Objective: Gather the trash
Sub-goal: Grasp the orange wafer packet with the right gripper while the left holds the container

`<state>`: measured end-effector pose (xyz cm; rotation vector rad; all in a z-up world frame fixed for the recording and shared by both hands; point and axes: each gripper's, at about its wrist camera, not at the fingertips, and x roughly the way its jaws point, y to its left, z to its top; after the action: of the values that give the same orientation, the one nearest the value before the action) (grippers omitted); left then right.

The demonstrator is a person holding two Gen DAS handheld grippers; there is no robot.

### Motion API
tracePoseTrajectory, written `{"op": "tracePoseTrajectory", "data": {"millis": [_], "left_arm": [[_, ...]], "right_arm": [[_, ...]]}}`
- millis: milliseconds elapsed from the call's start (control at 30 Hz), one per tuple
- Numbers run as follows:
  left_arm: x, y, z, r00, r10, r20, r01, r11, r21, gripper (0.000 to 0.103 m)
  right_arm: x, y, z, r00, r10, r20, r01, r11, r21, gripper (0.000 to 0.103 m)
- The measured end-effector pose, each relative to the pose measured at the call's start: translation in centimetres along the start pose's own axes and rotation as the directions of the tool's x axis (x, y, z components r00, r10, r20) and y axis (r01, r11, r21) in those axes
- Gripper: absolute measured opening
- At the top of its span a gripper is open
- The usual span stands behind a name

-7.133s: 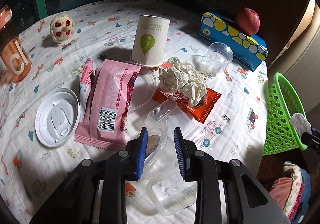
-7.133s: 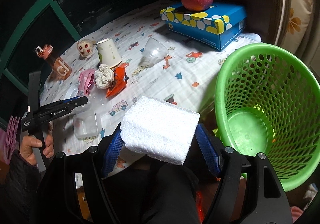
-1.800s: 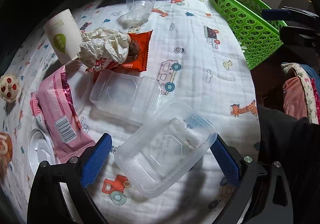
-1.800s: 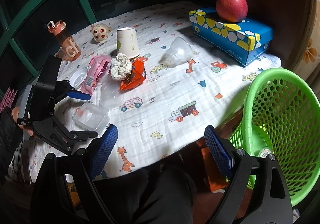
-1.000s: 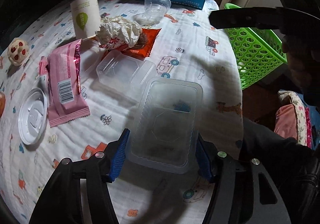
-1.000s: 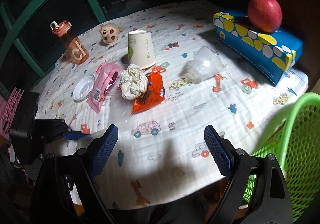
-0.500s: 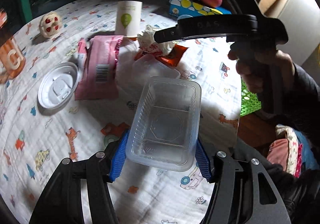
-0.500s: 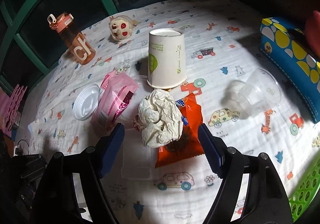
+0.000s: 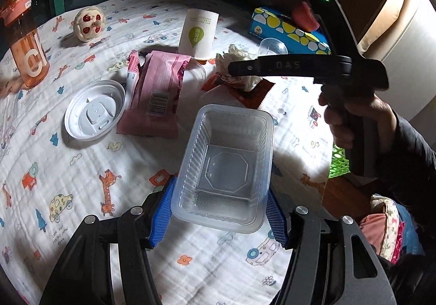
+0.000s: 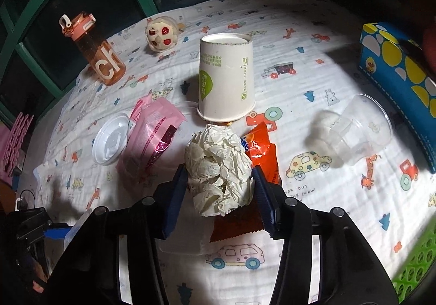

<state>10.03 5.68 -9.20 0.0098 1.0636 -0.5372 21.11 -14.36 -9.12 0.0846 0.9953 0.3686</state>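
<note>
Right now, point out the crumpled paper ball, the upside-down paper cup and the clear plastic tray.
crumpled paper ball (image 10: 219, 168), right wrist view, middle of the wad.
upside-down paper cup (image 10: 226, 78), right wrist view, side wall.
clear plastic tray (image 9: 226, 168), left wrist view, its floor.

clear plastic tray (image 9: 226, 168) held aloft, crumpled paper ball (image 10: 219, 168) gripped

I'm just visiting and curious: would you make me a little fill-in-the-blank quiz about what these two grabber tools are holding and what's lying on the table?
1. The left gripper holds a clear plastic ____.
2. The right gripper is closed on a ball of crumpled ____.
3. The paper cup stands ____ on the tablecloth.
4. The clear plastic cup lies on its ____.

Missing words: tray; paper; upside down; side
</note>
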Motion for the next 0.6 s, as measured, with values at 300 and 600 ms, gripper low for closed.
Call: {"op": "tracePoseTrajectory", "data": {"millis": [300, 600], "left_arm": [[-0.3, -1.9, 1.4, 0.999, -0.018, 0.034, 0.018, 1.000, 0.019, 0.059], [-0.3, -3.9, 2.4, 0.998, -0.044, 0.054, 0.042, 0.999, 0.033, 0.059]], "right_arm": [[-5.3, -1.6, -1.4, 0.996, 0.022, 0.088, -0.026, 0.999, 0.047, 0.045], [-6.3, -3.5, -3.2, 0.991, 0.102, 0.089, -0.111, 0.988, 0.108, 0.046]]}}
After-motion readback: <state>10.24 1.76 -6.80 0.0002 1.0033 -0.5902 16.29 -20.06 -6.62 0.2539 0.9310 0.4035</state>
